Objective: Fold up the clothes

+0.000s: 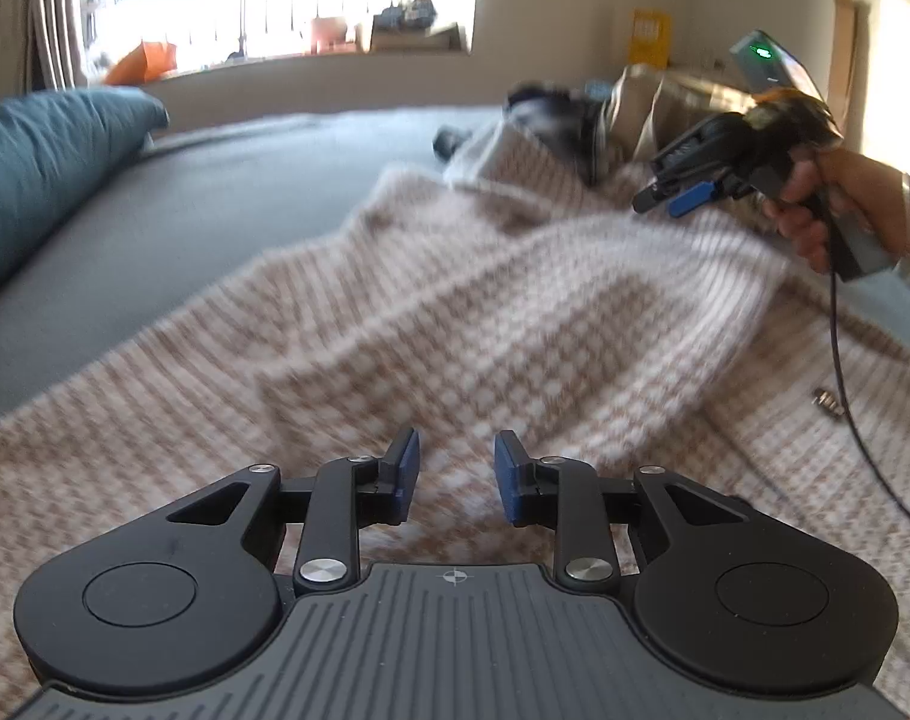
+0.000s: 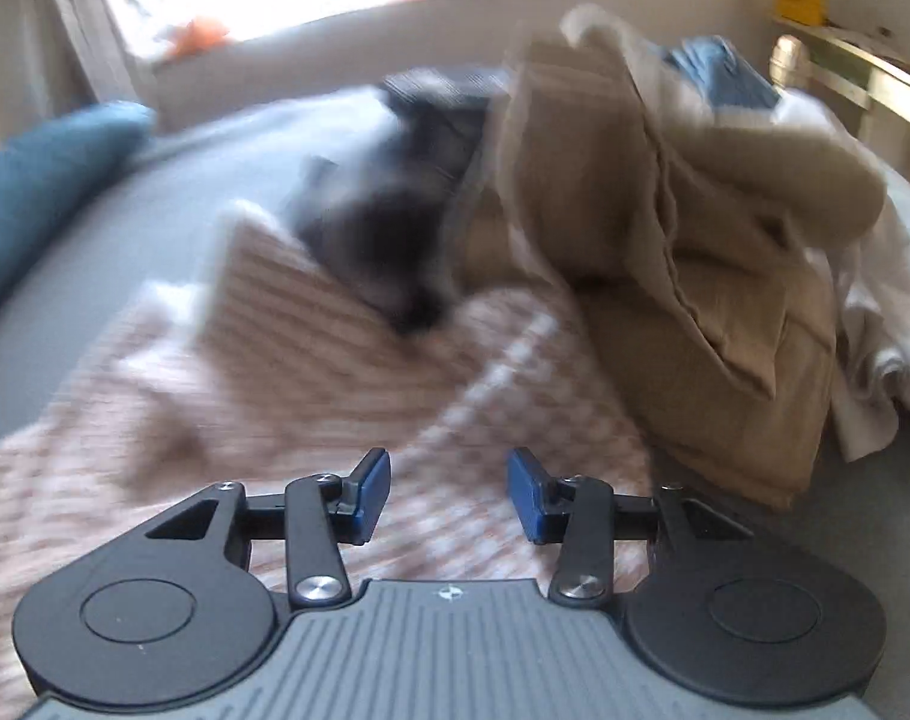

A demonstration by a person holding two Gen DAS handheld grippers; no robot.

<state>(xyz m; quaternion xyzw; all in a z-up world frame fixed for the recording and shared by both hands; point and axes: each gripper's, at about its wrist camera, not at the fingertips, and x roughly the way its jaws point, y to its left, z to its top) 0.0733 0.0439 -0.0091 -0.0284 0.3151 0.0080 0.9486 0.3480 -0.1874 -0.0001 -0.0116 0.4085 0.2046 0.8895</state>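
Note:
A beige and white knitted sweater (image 1: 485,312) lies spread and rumpled across the grey bed (image 1: 227,180). My left gripper (image 1: 457,468) hovers low over its near part, open, with nothing between the blue pads (image 1: 408,474). A hand (image 1: 815,210) holds my right gripper (image 1: 659,204) above the sweater's far right side. In the right wrist view the right gripper (image 2: 449,486) is open over the sweater (image 2: 311,384) and grips nothing. The picture is blurred.
A heap of clothes sits at the far end of the sweater: a tan garment (image 2: 683,228), a dark one (image 2: 389,210), white cloth (image 2: 875,348) and blue denim (image 2: 719,78). A teal pillow (image 1: 41,168) lies at left. A black cable (image 1: 845,396) trails over the sweater.

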